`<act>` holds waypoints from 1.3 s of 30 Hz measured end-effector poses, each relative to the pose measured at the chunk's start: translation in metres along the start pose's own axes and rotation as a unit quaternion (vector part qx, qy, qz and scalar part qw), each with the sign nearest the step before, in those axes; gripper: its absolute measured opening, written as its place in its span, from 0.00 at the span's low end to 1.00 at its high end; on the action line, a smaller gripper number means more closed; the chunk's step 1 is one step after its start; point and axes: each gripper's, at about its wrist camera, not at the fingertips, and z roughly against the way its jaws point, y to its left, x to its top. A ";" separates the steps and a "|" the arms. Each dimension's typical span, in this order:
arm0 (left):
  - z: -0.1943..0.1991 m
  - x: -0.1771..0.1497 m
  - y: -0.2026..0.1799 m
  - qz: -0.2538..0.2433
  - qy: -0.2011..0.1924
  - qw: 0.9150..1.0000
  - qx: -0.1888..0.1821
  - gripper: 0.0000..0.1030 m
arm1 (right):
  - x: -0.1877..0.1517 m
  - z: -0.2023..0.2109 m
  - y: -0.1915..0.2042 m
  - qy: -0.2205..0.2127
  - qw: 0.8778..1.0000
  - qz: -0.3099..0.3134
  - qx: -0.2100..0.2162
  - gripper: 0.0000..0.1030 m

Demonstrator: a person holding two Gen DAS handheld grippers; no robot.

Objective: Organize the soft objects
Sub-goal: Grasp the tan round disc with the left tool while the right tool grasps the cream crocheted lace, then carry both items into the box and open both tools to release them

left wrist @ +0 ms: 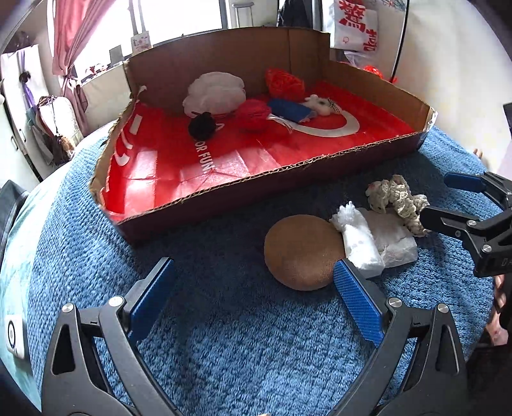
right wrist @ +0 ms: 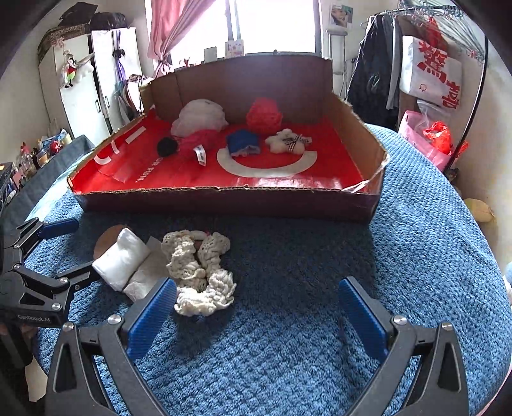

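Observation:
A shallow cardboard tray (left wrist: 224,188) (right wrist: 224,200) with a red lining stands on the blue blanket. Inside lie a white pouf (left wrist: 214,91), a black pompom (left wrist: 201,124), red yarn balls (left wrist: 254,113), a blue cloth (left wrist: 289,110) and a small white plush (right wrist: 288,140). In front of the tray lie a brown round cushion (left wrist: 304,251), a folded white cloth (left wrist: 361,243) (right wrist: 121,259) and a cream crochet piece (left wrist: 396,200) (right wrist: 198,272). My left gripper (left wrist: 252,281) is open, its right finger touching the cushion's near edge. My right gripper (right wrist: 257,300) is open, the crochet piece just inside its left finger.
The blue blanket (right wrist: 304,352) covers the whole surface around the tray. White cupboards (right wrist: 83,86) stand at the back left, hanging clothes and a red-and-white bag (right wrist: 432,70) at the back right. Pink curtains (right wrist: 179,28) frame the window.

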 end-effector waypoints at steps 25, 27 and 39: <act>-0.007 0.013 -0.007 -0.004 -0.007 0.996 -0.085 0.49 | 0.006 -0.008 0.027 -0.001 0.994 0.078 0.076 0.30; 0.000 0.014 -0.005 0.006 -0.016 0.995 -0.095 0.49 | 0.008 0.004 0.027 -0.022 0.994 0.076 0.078 0.30; 0.025 0.020 -0.003 0.012 -0.050 0.995 -0.089 0.49 | 0.021 0.027 0.016 -0.058 0.994 0.055 0.076 0.30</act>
